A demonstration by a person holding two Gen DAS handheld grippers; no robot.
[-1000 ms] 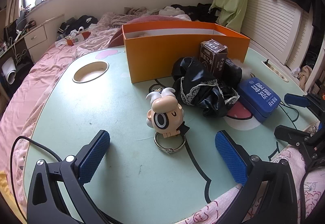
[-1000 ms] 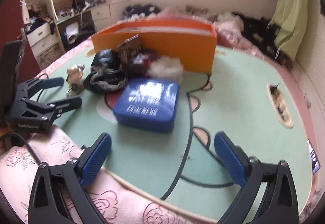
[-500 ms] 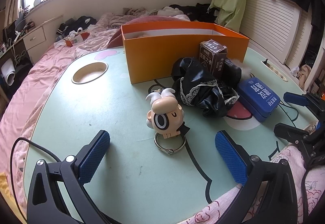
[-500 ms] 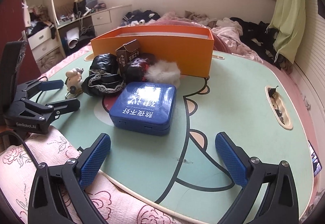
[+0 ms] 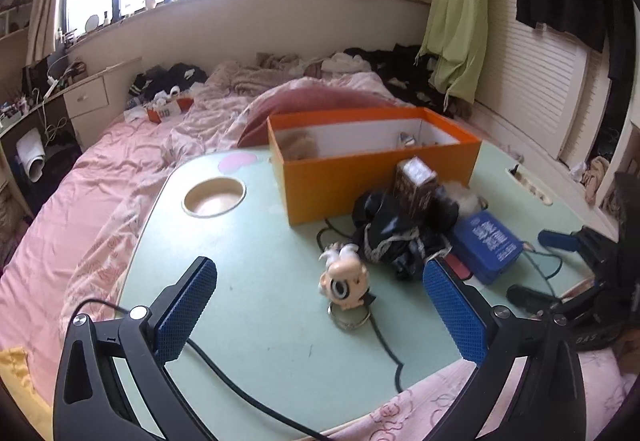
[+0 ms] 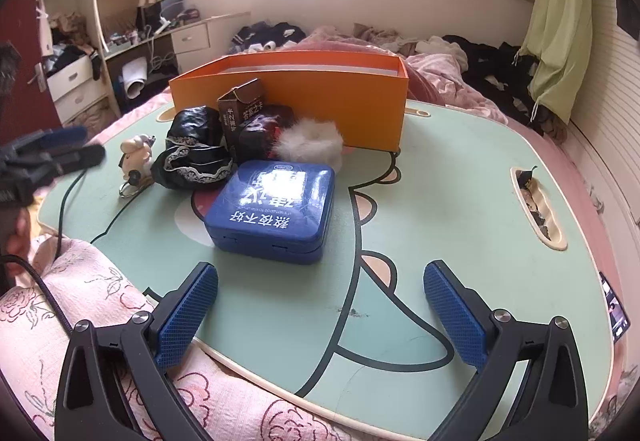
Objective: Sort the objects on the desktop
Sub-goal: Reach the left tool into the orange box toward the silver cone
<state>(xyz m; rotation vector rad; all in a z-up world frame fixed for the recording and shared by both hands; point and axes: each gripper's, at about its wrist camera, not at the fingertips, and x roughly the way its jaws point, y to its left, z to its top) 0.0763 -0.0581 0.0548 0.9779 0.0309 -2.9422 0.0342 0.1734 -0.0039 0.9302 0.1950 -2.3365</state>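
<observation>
On the mint-green table (image 5: pixel 256 301) a small doll-head keyring (image 5: pixel 347 285) (image 6: pixel 136 157) lies in front of my left gripper (image 5: pixel 320 305), which is open and empty above the near edge. Behind the keyring are a black lace-trimmed cloth (image 5: pixel 384 241) (image 6: pixel 192 157), a brown carton (image 5: pixel 414 183) (image 6: pixel 242 107), a white fur puff (image 6: pixel 310 147) and a blue tin (image 5: pixel 486 241) (image 6: pixel 274 209). An orange box (image 5: pixel 376 177) (image 6: pixel 304 97) stands open at the back. My right gripper (image 6: pixel 320 305) is open, short of the blue tin.
A round cup recess (image 5: pixel 214 196) sits at the table's far left, a slot tray (image 6: pixel 538 207) at its right. A black cable (image 5: pixel 248 399) crosses the near edge. Pink bedding (image 5: pixel 100 181) surrounds the table. A phone (image 6: pixel 614 311) lies at the right.
My left gripper has risen and pulled back, so the table objects look smaller and farther. The right gripper's view is nearly unchanged. No object has moved.
</observation>
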